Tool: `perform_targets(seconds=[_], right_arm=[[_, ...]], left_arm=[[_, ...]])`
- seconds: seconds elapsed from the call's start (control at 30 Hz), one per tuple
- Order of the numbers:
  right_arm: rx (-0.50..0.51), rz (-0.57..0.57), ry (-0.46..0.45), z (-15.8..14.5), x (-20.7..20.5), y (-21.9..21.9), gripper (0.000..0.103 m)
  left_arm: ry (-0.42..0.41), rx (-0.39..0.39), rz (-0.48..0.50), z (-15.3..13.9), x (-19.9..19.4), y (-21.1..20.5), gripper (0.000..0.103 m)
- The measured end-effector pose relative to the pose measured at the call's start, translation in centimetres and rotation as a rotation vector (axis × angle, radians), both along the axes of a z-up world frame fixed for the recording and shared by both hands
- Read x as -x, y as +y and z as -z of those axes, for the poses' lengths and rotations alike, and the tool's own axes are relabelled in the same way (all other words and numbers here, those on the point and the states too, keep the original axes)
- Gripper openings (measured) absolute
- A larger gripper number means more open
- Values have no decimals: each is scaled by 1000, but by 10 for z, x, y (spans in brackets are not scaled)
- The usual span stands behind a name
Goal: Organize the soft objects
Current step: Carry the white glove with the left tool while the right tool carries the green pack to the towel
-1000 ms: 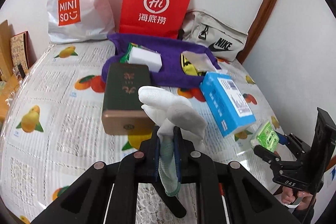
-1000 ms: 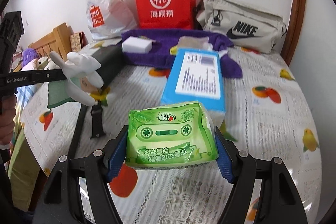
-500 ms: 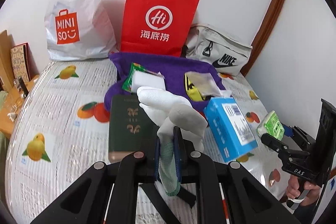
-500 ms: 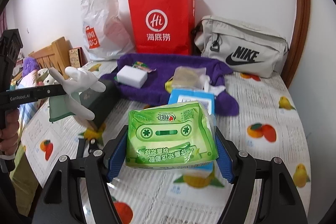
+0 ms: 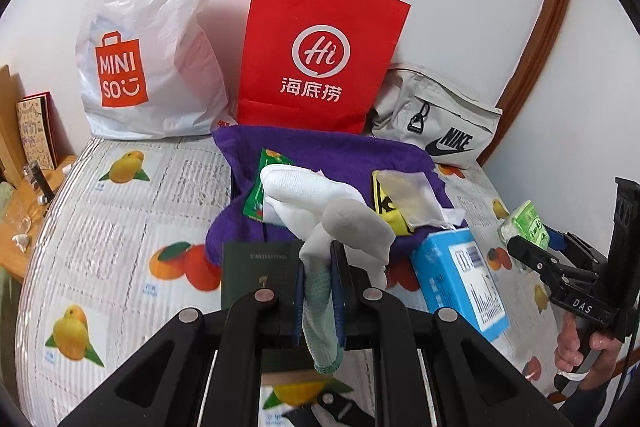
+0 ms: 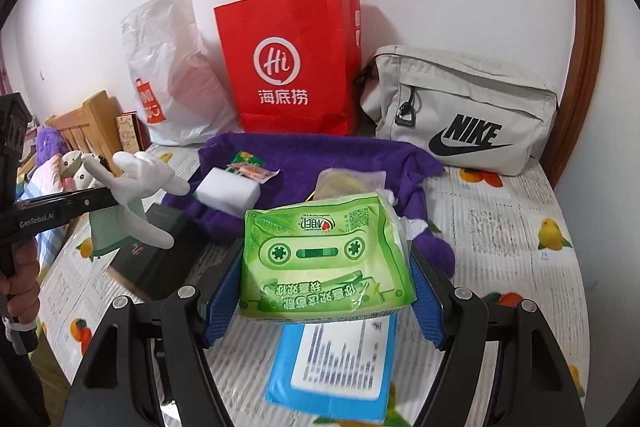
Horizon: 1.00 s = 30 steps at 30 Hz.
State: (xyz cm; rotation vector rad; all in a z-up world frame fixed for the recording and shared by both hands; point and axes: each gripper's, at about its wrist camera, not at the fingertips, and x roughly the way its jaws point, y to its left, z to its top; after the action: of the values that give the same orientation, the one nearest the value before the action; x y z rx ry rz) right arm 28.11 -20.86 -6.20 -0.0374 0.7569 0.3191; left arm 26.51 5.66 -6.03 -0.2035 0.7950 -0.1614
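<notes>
My left gripper (image 5: 318, 279) is shut on a white glove (image 5: 320, 203) with a green cuff, held in the air above the table; the glove also shows at the left of the right wrist view (image 6: 136, 187). My right gripper (image 6: 326, 267) is shut on a green tissue pack (image 6: 326, 255), held above a blue box (image 6: 332, 359); the pack shows at the right of the left wrist view (image 5: 524, 223). A purple towel (image 6: 320, 163) lies ahead with a white sponge (image 6: 228, 189), a green sachet (image 5: 266, 187) and a yellow-and-clear packet (image 5: 400, 199) on it.
A white Miniso bag (image 5: 152, 39), a red paper bag (image 5: 320, 55) and a grey Nike pouch (image 6: 460, 111) stand against the back wall. A dark green box (image 5: 256, 267) lies beside the blue box (image 5: 460, 279) on the fruit-print tablecloth (image 5: 120, 227). Wooden furniture is at the left.
Both grippers have risen and moved forward toward the purple towel, each still holding its object. The bags at the back now look nearer.
</notes>
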Motion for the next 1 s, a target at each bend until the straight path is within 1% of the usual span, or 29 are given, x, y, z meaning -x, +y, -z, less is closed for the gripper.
perform_targets(seconds=[0.27, 0.5, 1.0], right_arm=[[17, 0, 3, 1, -35, 5, 74], [22, -1, 2, 3, -64, 7, 74], [16, -37, 51, 21, -118, 14, 74]], left_arm=[[-8, -9, -1, -5, -27, 3, 12], [-4, -6, -3, -2, -53, 6, 12], [21, 10, 17, 8, -108, -4, 12]])
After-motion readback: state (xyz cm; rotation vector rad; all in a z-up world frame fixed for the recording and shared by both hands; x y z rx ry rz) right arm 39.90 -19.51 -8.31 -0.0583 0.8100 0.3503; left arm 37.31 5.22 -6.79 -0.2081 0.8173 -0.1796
